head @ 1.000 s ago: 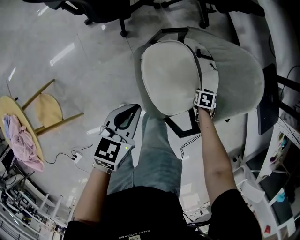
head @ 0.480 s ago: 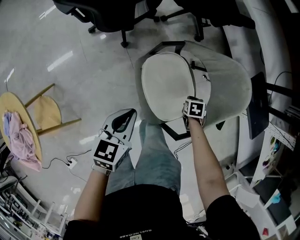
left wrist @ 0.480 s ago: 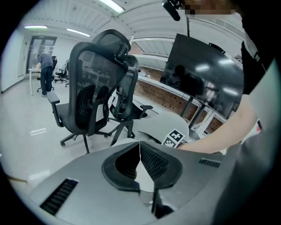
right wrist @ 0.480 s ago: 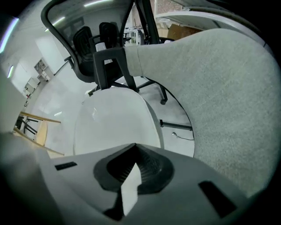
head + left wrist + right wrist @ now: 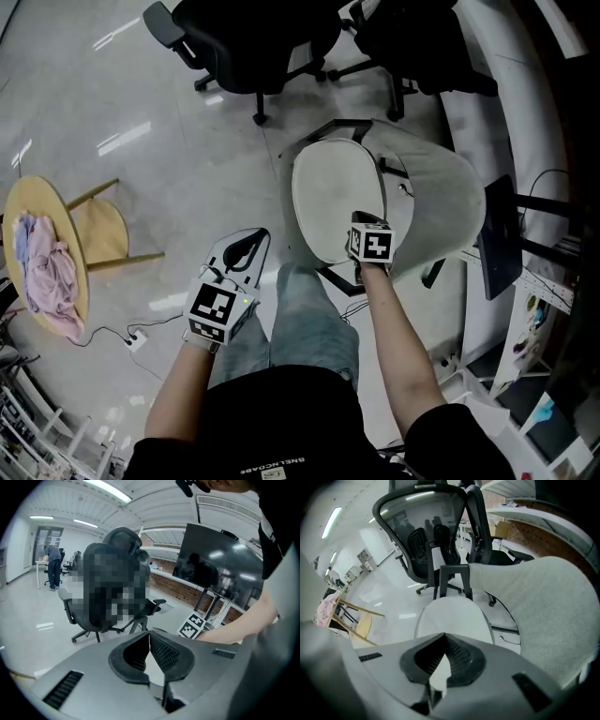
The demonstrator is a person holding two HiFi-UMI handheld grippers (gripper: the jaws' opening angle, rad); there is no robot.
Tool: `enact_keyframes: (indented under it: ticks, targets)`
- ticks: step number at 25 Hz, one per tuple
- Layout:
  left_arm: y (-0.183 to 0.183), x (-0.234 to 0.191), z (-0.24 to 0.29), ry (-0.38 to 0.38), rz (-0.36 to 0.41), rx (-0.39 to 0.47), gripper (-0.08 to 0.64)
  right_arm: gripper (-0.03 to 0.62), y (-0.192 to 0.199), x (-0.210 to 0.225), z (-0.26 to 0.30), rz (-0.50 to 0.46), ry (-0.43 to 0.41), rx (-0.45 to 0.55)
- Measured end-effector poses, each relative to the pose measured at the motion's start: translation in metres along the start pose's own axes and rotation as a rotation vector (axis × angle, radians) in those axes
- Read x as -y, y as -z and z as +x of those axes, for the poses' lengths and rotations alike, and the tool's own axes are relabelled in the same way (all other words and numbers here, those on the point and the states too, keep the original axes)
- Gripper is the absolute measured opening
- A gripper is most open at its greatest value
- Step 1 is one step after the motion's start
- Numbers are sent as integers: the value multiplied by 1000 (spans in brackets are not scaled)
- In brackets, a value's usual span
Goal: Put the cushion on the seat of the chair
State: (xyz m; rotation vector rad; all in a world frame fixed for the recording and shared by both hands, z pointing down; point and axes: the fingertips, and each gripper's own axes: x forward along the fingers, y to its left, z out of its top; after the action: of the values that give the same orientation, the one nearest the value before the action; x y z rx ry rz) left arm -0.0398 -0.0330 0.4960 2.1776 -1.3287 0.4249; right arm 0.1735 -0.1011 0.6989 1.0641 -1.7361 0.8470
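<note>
A pale oval cushion point(image 5: 336, 197) lies flat on the seat of the grey fabric shell chair point(image 5: 436, 202), in front of my knees. My right gripper point(image 5: 367, 234) hovers over the cushion's near edge, pointing steeply down. In the right gripper view its jaws point(image 5: 445, 637) are shut with nothing between them, and the cushion point(image 5: 452, 616) and chair shell point(image 5: 543, 602) lie well below. My left gripper point(image 5: 258, 232) is off to the left over the floor, beside my leg. Its jaws point(image 5: 149, 633) meet at the tips and hold nothing.
Black office chairs point(image 5: 253, 37) stand beyond the shell chair. A round wooden table point(image 5: 19, 206) with a pink cloth point(image 5: 47, 277) and a wooden stool point(image 5: 98, 225) stand at the left. A dark monitor point(image 5: 497, 248) is at the right. A cable and plug strip point(image 5: 136, 337) lie on the floor.
My right gripper has lifted off the cushion's near right edge and drawn back toward me. The cushion stays on the seat. The left gripper rose a little.
</note>
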Motion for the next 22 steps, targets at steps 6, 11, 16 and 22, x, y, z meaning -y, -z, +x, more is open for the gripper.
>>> enact_keyframes:
  ticks: [6,11,16,22]
  targets:
    - [-23,-3,-21,-6,15,40,14,8,-39,-49,-38,-12,-83,96]
    - [-49,-5,-35,-5,19,97,14,8,-77,-85,-77,-28,-141,191]
    - [-72,-5,-50,-4,38,140,14,8,-113,-125,-125,-75,-195,292]
    - [-99,-5,-67,-15,51,198,14,8,-141,-157,-175,-132,-241,397]
